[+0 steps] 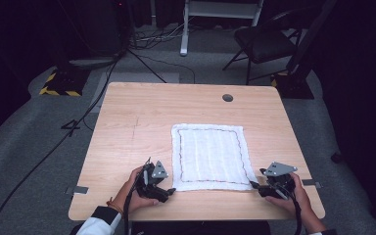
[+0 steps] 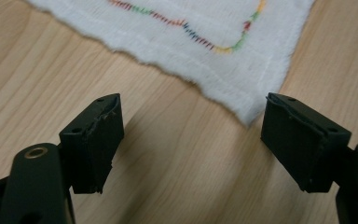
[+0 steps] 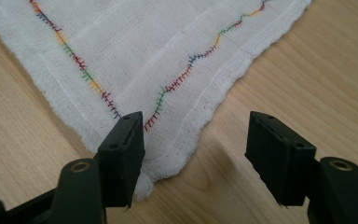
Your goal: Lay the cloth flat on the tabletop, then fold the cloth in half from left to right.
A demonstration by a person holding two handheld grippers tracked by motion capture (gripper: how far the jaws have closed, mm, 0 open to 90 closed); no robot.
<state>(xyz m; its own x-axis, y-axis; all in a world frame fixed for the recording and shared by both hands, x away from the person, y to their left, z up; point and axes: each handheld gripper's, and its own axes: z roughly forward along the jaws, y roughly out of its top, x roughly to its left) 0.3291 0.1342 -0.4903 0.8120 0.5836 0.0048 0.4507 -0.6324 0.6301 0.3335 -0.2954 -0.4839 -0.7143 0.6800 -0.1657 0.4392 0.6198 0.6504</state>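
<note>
1. We have a white cloth (image 1: 210, 155) lying flat on the tabletop (image 1: 127, 127), right of centre, its stitched border running around all four sides and its long axis pointing away from us.
2. Our left gripper (image 1: 169, 191) sits at the near left corner of the cloth. In the left gripper view its fingers (image 2: 95, 140) stand wide apart and hold nothing, and the corner (image 2: 249, 114) lies ahead and towards the right finger, not yet between the two.
3. Our right gripper (image 1: 254, 186) is at the near right corner. Its fingers (image 3: 121, 156) are also spread and empty, but here the corner (image 3: 142, 186) already passes under the left finger.
4. We judge the right side nearer to a grasp; the left needs to shift towards its corner first.
</note>
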